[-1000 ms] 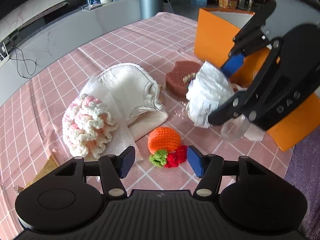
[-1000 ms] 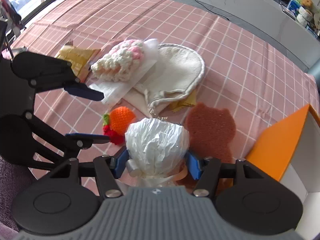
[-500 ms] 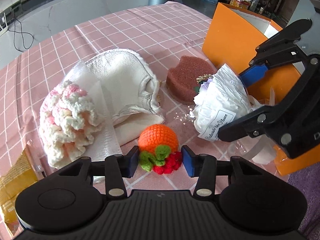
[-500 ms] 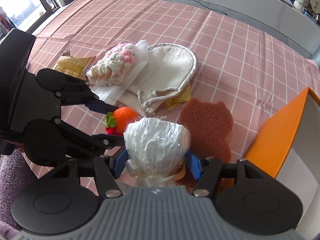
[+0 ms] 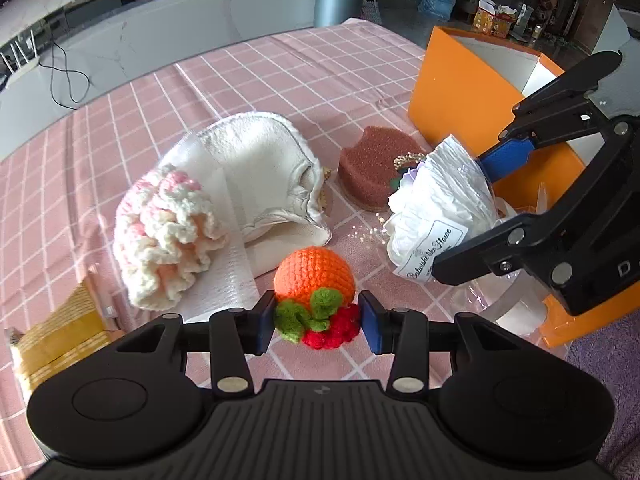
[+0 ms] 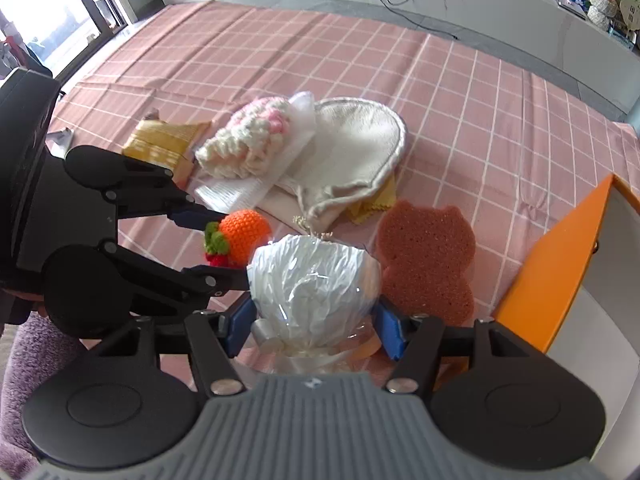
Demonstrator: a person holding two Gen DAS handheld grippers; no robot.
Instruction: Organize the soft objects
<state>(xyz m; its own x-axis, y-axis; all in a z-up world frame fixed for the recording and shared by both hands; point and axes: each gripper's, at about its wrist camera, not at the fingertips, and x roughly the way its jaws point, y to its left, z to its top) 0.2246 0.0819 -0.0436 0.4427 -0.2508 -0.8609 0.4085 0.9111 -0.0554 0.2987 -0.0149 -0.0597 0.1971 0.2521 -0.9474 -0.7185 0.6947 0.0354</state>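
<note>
My left gripper (image 5: 317, 322) is shut on the crochet orange (image 5: 314, 276), its pads pressing the green leaves and red berries at its base; it also shows in the right wrist view (image 6: 243, 236). My right gripper (image 6: 314, 326) is shut on a white wrapped bouquet (image 6: 314, 284), held just above the table; it also shows in the left wrist view (image 5: 436, 208). On the pink checked cloth lie a pink-and-cream crochet piece (image 5: 168, 228), a cream cloth pouch (image 5: 260, 172) and a brown bear-shaped sponge (image 5: 374, 160).
An open orange box (image 5: 468, 92) stands at the right, close behind the bouquet; it also shows in the right wrist view (image 6: 560, 264). A yellow packet (image 5: 56, 340) lies at the left. A purple rug (image 5: 604, 364) shows past the table edge.
My left gripper moved forward and closed on the crochet orange. My right gripper kept hold of the bouquet and shifted little.
</note>
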